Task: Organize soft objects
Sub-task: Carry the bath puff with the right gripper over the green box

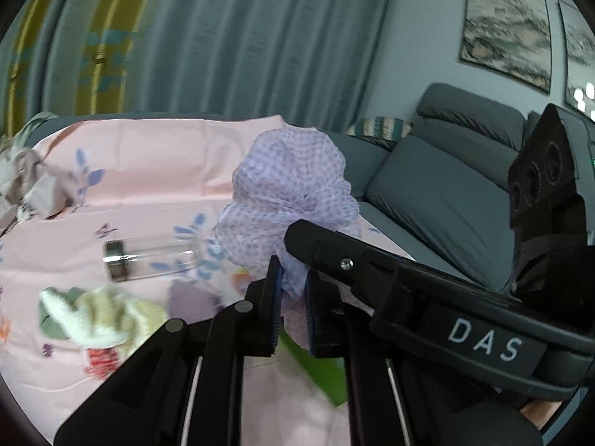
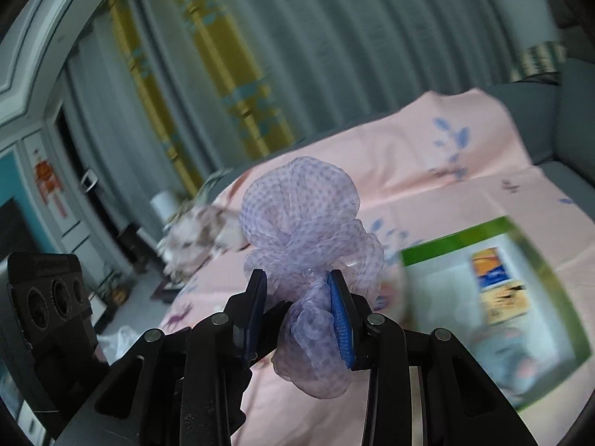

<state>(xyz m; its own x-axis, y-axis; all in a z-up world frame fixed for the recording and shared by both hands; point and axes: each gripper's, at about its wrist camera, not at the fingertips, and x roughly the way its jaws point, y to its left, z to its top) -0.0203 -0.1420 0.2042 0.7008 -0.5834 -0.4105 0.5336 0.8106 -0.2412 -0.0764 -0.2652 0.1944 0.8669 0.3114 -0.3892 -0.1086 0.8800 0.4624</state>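
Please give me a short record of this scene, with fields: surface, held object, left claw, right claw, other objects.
surface: pink printed sheet spread over a grey sofa
held object: lilac dotted mesh pouf, lifted above the sheet
left claw: shut on the pouf's lower part
right claw: shut on the same pouf
other objects: clear bottle lying on its side; cream cloth; green-edged box
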